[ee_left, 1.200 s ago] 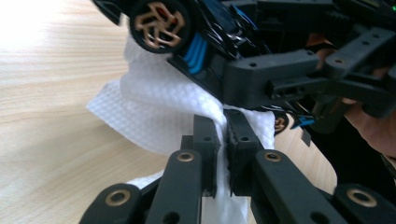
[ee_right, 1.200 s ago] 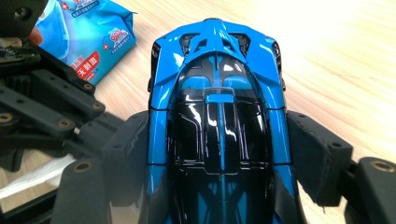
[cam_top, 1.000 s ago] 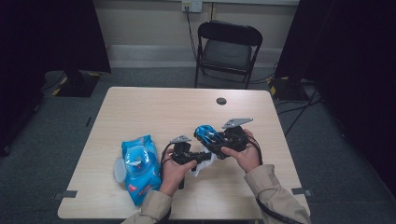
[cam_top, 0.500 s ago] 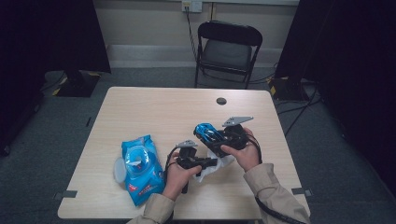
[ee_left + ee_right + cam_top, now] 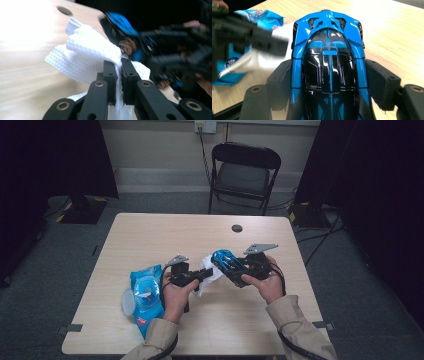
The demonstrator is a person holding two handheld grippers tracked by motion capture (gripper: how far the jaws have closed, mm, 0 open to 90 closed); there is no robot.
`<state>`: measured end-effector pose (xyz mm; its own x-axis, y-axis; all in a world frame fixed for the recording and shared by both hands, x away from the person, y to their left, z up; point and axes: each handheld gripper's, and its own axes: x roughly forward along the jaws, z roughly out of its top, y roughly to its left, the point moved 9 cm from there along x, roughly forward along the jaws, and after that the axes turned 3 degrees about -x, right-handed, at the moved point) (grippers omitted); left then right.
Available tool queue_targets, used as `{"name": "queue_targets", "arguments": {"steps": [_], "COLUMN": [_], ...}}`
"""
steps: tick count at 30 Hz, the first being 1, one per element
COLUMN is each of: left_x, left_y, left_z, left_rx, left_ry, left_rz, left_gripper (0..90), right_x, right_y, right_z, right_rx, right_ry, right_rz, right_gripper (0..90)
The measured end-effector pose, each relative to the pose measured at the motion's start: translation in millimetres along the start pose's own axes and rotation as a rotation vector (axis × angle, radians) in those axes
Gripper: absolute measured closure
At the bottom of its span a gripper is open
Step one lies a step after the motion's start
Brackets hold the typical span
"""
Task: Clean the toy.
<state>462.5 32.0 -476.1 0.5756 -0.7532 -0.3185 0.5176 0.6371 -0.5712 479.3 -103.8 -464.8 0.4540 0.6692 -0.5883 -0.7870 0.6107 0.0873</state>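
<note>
In the high view, a blue pack of wipes (image 5: 145, 297) lies flat on the lower left part of the light wood table (image 5: 165, 232). Its round lid is flipped open to the left.

Just to the right of the pack, near the middle of the frame, is the left gripper (image 5: 202, 275). A hand (image 5: 175, 292) holds it from below. Its two black jaws are squeezed almost together, and they pinch a white wipe (image 5: 210, 272). In the left gripper view, the white wipe (image 5: 90, 56) bunches up above the jaws in the middle of the frame. More of it hangs down between them. The wipe touches the side of the toy car (image 5: 125, 37), which looks blurry in the upper right of that view.

Further right in the high view, the right gripper (image 5: 235, 267) holds a shiny blue and black toy car (image 5: 227, 262) up off the table. The car sits just right of the middle of the frame. The other hand (image 5: 267, 285) holds this gripper. In the right gripper view, the toy car (image 5: 329, 62) fills the middle of the frame. The wide-open jaws press on both of its sides.

A small dark hole (image 5: 237, 228) sits in the table near its far edge. A black folding chair (image 5: 243, 172) stands behind the table at the top middle of the frame.
</note>
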Motion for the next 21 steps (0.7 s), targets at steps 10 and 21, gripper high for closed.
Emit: {"name": "queue_targets", "arguments": {"steps": [10,21], "left_x": [0.1,8.2], "left_y": [-1.3,-8.0], "left_z": [4.1,-6.9], "left_rx": [-0.019,-0.003], "left_ry": [-0.017,0.017], "left_rz": [-0.038,-0.073], "left_gripper": [84.2,84.2], "right_x": [1.2,2.9], "right_y": [4.1,1.9], "right_z": [-2.1,-3.1], "right_rx": [0.009,0.018], "right_ry": [-0.002,0.006], "right_rz": [0.020,0.021], "right_gripper": [28.4,28.4]}}
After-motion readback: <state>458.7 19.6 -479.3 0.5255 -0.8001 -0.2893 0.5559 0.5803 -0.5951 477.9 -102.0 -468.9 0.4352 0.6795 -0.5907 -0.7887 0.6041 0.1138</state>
